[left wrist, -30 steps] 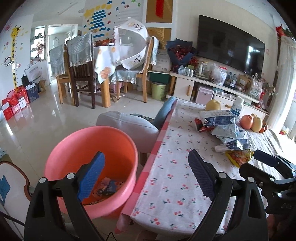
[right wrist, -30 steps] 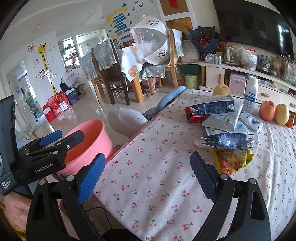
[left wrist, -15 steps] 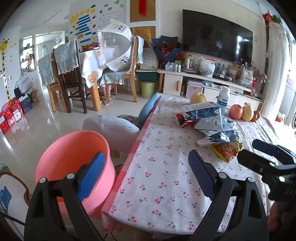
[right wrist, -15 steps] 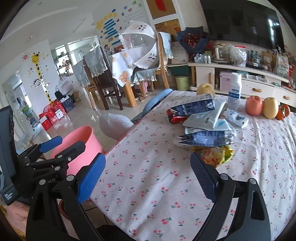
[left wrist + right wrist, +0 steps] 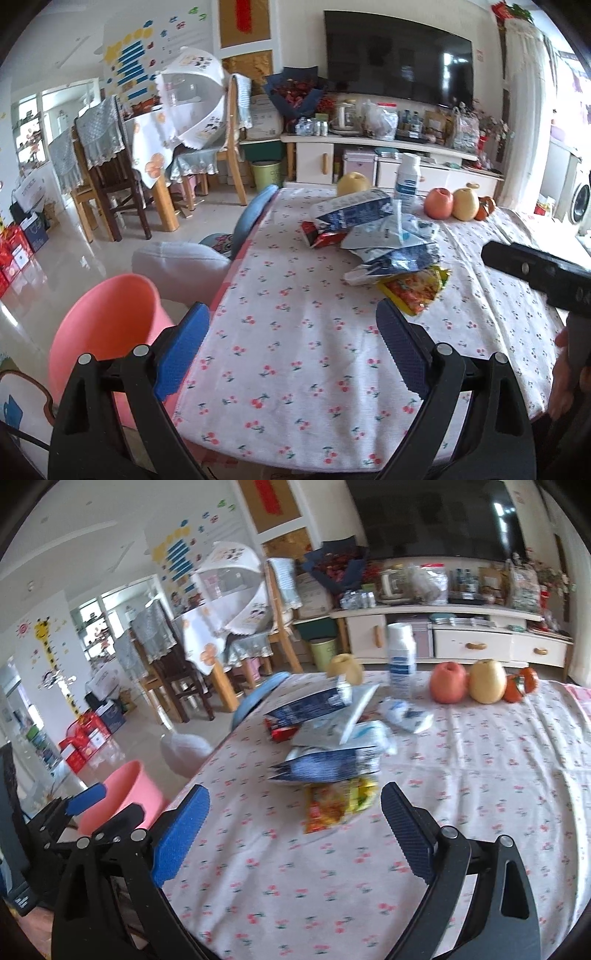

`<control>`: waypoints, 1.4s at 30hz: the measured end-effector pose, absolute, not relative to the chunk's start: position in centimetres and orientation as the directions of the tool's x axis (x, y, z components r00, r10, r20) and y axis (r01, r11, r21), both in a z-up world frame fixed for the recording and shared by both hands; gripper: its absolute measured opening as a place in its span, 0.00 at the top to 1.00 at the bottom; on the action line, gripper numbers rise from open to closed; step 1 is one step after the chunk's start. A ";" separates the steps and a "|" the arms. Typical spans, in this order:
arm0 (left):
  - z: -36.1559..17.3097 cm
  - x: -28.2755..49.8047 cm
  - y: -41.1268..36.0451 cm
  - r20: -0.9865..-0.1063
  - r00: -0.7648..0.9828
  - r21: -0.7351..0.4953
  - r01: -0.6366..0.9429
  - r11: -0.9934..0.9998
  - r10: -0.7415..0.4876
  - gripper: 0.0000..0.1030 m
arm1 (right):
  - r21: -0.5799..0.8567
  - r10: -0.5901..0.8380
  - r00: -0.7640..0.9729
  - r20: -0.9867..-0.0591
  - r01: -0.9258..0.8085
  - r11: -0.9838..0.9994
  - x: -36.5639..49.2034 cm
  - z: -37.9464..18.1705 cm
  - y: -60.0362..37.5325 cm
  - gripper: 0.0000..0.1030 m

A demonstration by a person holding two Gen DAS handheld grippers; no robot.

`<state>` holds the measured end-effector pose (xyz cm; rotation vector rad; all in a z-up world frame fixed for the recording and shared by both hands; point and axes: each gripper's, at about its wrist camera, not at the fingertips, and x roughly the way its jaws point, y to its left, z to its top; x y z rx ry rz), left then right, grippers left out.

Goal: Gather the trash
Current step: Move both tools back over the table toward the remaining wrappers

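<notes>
One pink bucket [image 5: 110, 325]; one white bottle [image 5: 401, 657]; perhaps six wrappers [image 5: 328, 766]; four or five fruits [image 5: 448, 682].

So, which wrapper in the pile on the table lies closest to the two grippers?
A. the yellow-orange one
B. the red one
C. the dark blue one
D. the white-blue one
A: the yellow-orange wrapper lies at the near edge of the pile, just ahead of the open right gripper, and near the open left gripper too.
</notes>
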<state>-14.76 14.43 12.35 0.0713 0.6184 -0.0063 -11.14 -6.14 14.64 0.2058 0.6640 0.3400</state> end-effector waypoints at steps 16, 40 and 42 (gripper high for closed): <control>10.1 -12.8 5.7 -0.625 0.775 0.103 0.193 0.976 -0.087 0.11 | 0.355 0.219 0.754 -0.619 0.020 0.935 -8.5 12.2 -18.0 0.10; 3.0 -3.7 0.2 -0.713 0.684 -0.154 0.067 0.986 -0.158 0.11 | 0.406 0.297 0.721 -0.626 -0.025 0.914 -5.6 11.2 -18.7 0.10; 2.6 -3.1 0.5 -0.717 0.680 -0.168 0.044 0.985 -0.153 0.11 | 0.406 0.302 0.718 -0.627 -0.031 0.914 -5.4 11.2 -18.6 0.10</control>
